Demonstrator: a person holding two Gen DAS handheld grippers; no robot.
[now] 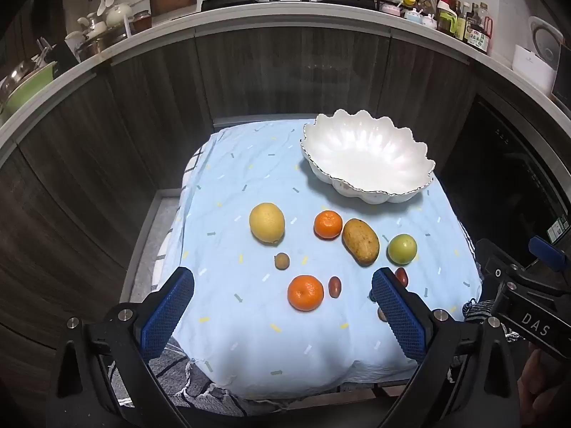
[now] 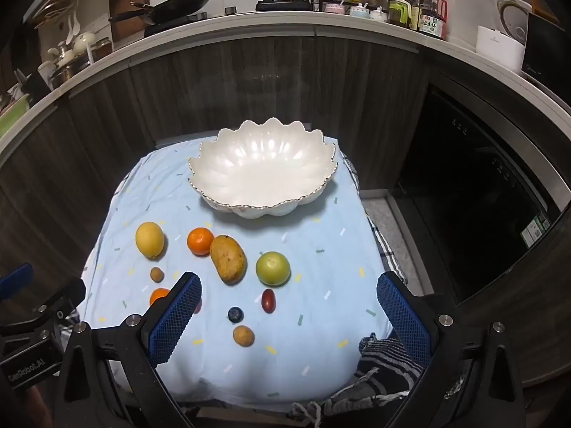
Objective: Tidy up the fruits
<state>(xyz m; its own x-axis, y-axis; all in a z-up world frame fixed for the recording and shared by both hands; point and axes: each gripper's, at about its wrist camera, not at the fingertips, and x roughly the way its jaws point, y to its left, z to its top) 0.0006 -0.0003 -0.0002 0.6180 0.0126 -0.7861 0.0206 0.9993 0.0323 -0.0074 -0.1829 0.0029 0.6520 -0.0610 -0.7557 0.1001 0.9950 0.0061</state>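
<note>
White and empty, the bowl (image 2: 262, 174) waits beyond your two spread, empty grippers, left (image 1: 282, 315) and right (image 2: 289, 315), fruit scattered loose ahead for gathering.

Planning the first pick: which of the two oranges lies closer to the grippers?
The orange beside the small red fruit; the other orange lies farther back, touching the mango.

A light-blue cloth (image 2: 321, 249) covers the low table, bearing ahead of the tongs a white scalloped bowl (image 2: 262, 169), lemon (image 2: 150, 239), mango (image 2: 228, 258), green apple (image 2: 272, 268) and mandarins (image 1: 305, 292).
</note>
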